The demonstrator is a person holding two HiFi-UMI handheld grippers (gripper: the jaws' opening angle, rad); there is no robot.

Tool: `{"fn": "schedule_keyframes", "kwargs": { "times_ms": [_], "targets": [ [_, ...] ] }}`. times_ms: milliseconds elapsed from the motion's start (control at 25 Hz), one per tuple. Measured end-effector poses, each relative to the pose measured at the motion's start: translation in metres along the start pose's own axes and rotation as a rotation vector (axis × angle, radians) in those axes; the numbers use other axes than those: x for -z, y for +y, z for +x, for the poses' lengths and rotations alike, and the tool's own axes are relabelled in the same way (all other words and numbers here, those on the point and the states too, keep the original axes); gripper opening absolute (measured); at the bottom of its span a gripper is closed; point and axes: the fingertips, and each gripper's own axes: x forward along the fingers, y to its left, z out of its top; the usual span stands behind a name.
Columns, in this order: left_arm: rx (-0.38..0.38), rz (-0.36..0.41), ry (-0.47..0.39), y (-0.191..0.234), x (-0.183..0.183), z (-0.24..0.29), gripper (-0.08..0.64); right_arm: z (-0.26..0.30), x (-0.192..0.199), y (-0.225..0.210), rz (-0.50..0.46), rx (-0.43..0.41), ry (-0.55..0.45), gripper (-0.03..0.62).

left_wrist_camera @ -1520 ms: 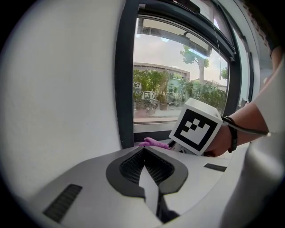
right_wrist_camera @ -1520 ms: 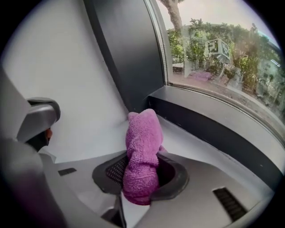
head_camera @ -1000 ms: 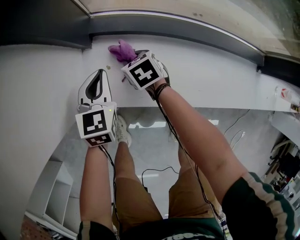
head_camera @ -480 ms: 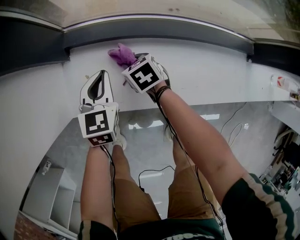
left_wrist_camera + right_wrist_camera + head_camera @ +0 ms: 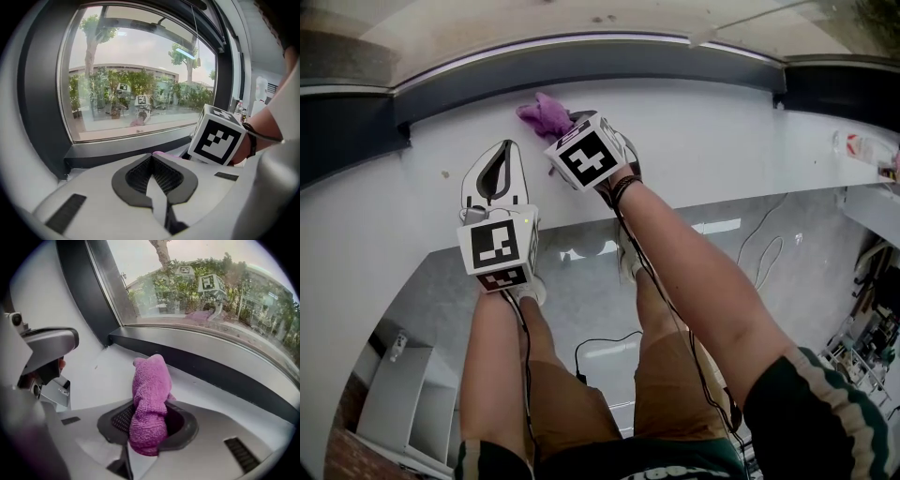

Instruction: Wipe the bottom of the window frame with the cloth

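Observation:
A purple cloth (image 5: 544, 112) (image 5: 150, 385) is clamped in my right gripper (image 5: 565, 120) (image 5: 151, 405), which is shut on it. The cloth's free end rests on the white sill (image 5: 722, 141) just short of the dark bottom rail of the window frame (image 5: 581, 58) (image 5: 211, 371). My left gripper (image 5: 495, 150) (image 5: 152, 158) lies on the sill to the left of the right one, shut, with nothing between its jaws. In the left gripper view the rail (image 5: 117, 152) runs right ahead, and the right gripper's marker cube (image 5: 216, 136) stands at the right.
A small bottle-like object (image 5: 862, 145) sits at the sill's far right. The frame steps down at a corner (image 5: 398, 131) on the left. Below the sill are the person's legs, cables on the floor (image 5: 769, 248) and a white shelf unit (image 5: 403, 394).
Both grippers have slid to the right along the sill, away from the frame's left corner. The cloth stays clamped in the right gripper.

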Motion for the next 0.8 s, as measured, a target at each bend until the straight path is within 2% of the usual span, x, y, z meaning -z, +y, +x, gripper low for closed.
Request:
{"fn": "schedule_keyframes", "kwargs": {
  "times_ms": [800],
  "targets": [
    [0.117, 0.064, 0.006, -0.124, -0.032, 0.057, 0.009, -0.062, 0.071, -0.103, 0.09, 0.054, 0.0, 0.118]
  ]
}}
